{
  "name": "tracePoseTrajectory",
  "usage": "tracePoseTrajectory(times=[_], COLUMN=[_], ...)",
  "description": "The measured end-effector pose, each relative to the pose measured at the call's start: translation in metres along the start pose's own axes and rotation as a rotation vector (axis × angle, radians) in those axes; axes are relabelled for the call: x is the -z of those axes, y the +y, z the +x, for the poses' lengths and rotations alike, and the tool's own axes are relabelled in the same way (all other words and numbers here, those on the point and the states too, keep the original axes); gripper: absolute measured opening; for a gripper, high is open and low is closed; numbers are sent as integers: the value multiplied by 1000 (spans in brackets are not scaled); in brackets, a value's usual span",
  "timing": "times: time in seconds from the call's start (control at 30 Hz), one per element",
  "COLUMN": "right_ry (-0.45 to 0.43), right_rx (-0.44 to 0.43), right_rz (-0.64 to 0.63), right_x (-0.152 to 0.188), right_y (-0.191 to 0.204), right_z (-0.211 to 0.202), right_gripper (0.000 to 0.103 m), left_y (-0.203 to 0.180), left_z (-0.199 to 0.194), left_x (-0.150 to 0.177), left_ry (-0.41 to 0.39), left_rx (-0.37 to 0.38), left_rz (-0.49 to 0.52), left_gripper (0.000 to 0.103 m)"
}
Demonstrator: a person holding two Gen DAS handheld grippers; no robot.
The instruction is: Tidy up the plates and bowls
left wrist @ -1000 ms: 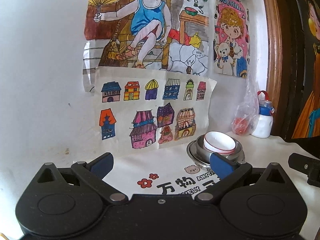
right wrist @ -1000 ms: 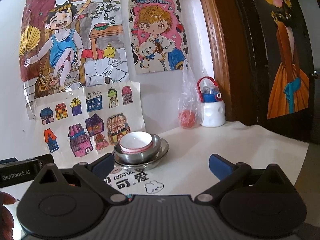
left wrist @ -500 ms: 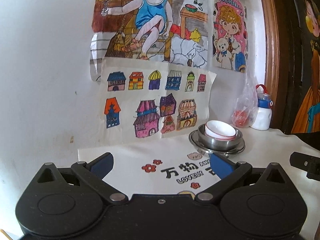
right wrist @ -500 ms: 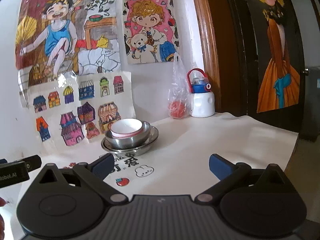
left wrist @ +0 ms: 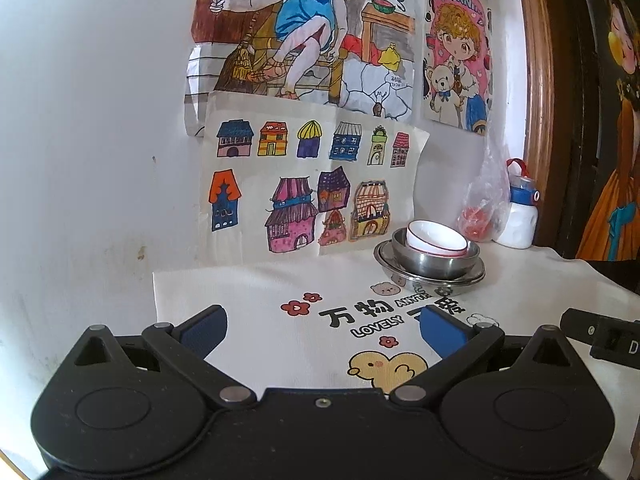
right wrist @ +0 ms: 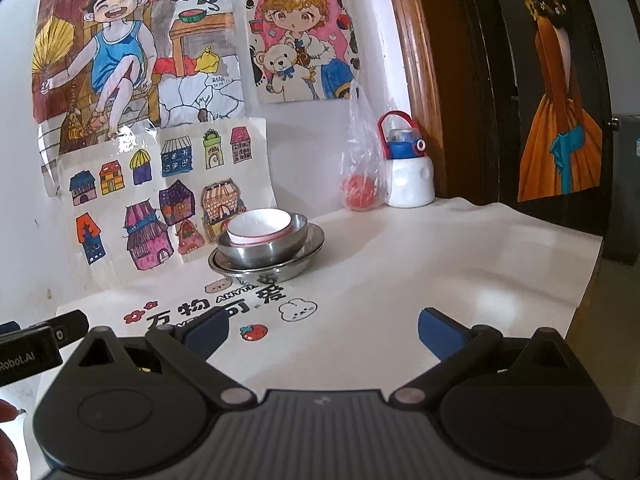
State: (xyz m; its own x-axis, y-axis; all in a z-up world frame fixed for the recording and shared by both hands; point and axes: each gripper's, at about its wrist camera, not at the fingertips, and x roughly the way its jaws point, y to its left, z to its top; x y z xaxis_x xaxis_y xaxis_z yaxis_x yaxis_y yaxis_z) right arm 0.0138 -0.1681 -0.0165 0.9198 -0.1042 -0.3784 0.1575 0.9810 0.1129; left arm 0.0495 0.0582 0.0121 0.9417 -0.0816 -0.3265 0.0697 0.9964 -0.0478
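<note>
Both tongs, left (left wrist: 323, 330) and right (right wrist: 323, 330), backed off, released; white bowl (right wrist: 259, 226) fragile, slippery: grip the rim.

White bowl (left wrist: 436, 238) w/ red rim sat tilted inside steel bowl (left wrist: 436, 258), which sat on steel plate (left wrist: 430, 278). Stack stood upright, ahead & right of left gripper (left wrist: 324, 330), ahead-left of right gripper (right wrist: 322, 332), well apart from both.
</note>
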Motion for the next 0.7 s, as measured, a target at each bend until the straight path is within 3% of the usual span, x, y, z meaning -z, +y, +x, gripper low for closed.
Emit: tracePoseTrajectory(times=[0.7], right_ry=[40], right_rx=[-23], right_rz=[-6], right_x=[10], right_y=[6], right_z=[7], right_gripper=[103], left_y=[9], left_z=[8], left_x=[10], left_ry=[47], left_rx=[-30], left_rz=[-24], left_gripper=[102])
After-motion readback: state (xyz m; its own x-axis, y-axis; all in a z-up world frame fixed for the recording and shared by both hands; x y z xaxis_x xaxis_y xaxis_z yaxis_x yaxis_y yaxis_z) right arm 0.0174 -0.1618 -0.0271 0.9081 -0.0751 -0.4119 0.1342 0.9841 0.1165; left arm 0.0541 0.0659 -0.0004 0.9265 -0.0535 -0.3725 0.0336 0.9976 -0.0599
